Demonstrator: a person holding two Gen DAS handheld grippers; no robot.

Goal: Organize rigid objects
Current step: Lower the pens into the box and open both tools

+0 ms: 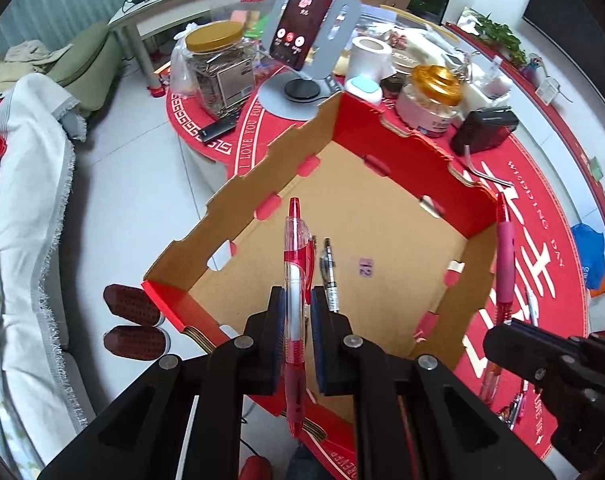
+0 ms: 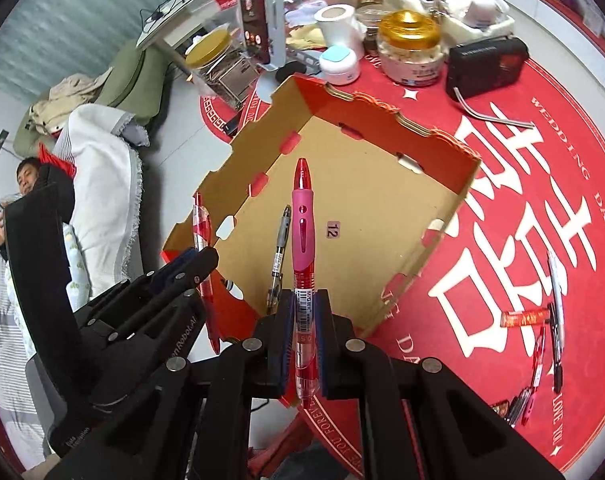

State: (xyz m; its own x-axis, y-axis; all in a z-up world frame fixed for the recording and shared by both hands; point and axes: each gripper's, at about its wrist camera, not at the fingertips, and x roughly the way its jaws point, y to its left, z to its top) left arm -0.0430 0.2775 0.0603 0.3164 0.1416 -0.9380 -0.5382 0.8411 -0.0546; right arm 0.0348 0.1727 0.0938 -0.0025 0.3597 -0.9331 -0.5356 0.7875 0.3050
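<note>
You're holding both grippers over the cardboard box (image 1: 382, 200) right now, each pointing down into it. Your left gripper (image 1: 298, 316) is clamping a red and clear pen (image 1: 296, 280) between its pads, with the pen's tip sticking out past the fingertips toward the far wall of the box. Your right gripper (image 2: 305, 320) is squeezing a pink pen (image 2: 302, 240) the same way. A black pen (image 2: 279, 252) is lying on the box floor, just left of the right gripper's pen and just right of the left gripper's pen. A few more pens (image 2: 554, 312) are sitting on the red tablecloth (image 2: 542, 200), off to the right of your right gripper, outside the box.
</note>
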